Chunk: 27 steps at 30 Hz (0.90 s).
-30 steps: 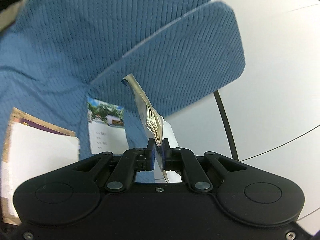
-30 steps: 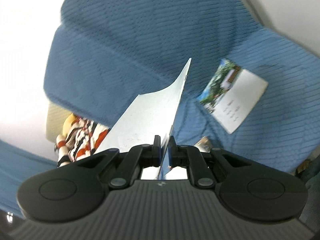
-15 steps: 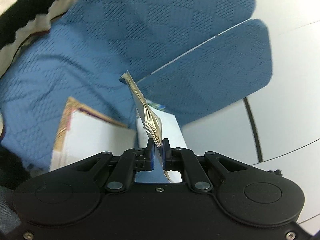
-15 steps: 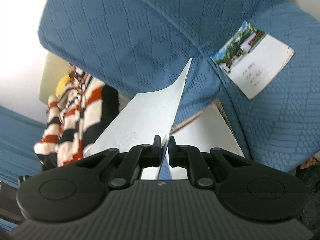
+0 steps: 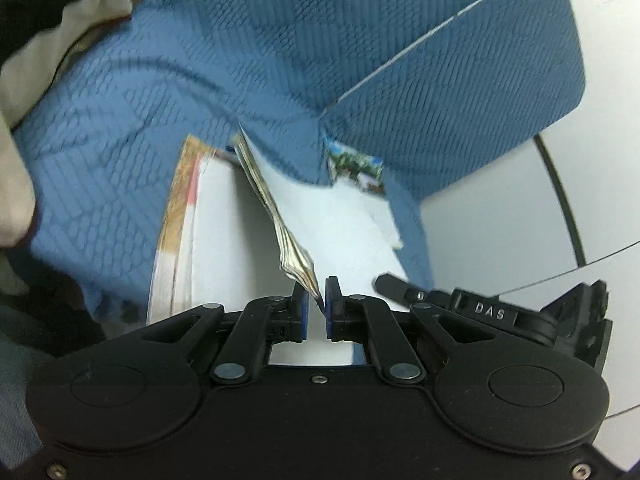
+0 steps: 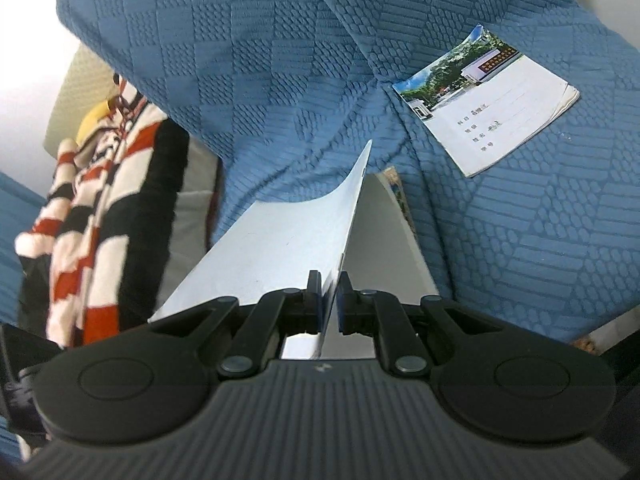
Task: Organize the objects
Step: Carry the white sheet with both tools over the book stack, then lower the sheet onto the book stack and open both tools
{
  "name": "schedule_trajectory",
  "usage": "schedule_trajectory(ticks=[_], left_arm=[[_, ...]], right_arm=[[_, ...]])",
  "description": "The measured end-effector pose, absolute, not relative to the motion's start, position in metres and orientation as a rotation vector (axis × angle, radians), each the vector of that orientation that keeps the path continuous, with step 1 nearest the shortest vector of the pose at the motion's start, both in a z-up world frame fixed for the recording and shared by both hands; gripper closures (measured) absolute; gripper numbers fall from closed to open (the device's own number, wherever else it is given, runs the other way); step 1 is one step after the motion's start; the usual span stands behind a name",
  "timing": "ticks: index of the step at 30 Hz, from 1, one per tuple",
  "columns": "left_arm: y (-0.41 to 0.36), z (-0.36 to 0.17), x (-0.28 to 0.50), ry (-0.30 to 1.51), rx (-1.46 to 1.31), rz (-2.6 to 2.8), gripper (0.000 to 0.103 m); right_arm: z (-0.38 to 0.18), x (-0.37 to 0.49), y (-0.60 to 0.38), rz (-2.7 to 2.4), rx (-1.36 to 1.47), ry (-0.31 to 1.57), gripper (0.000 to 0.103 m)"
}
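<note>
Sofa: a blue textured sofa [image 6: 280, 80] is filling both views, its seat and armrest [image 5: 460, 92] meeting at a seam in the left wrist view.
Floor: pale floor [image 5: 520, 232] is showing to the right of the armrest in the left wrist view.
Striped garment: a red, white and black striped knit [image 6: 92, 216] is lying at the left of the right wrist view, beside the sofa cushion.
Large book: a white-covered book [image 5: 224, 240] with an orange-brown edge is lying flat on the seat, directly under both held items.
Booklet: a small booklet [image 6: 492, 96] with a scenery photo and handwritten lines is resting on the blue fabric, just beyond the large book and apart from it in the right wrist view.
Right gripper: the right gripper [image 6: 329, 300] is clamping the edge of a thin white book [image 6: 288, 248], which is curving up and away from the jaws.
Left gripper: the left gripper [image 5: 316, 300] is pinching the corner of a worn, yellow-edged book [image 5: 276, 216], held edge-on above the large book.
</note>
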<state>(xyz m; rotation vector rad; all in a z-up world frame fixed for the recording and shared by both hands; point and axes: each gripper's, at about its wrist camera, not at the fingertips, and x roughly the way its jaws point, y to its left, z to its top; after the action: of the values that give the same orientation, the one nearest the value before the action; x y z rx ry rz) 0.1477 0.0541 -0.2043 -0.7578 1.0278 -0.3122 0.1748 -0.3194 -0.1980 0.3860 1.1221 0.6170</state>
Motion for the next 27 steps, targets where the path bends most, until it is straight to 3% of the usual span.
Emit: schedule_trajectory(ticks=[20,27], left_arm=[[0.029,-0.248,0.132,1.164,-0.683,-0.255,0.097],[0.029,-0.238,0.127,1.157,-0.646,-0.252,0.082]], right_arm=[[-0.245,0.159,-0.306,0.571,0.154,1.101,0.090],[-0.241,0.158,-0.305,0.577,0.138,1.104,0.085]])
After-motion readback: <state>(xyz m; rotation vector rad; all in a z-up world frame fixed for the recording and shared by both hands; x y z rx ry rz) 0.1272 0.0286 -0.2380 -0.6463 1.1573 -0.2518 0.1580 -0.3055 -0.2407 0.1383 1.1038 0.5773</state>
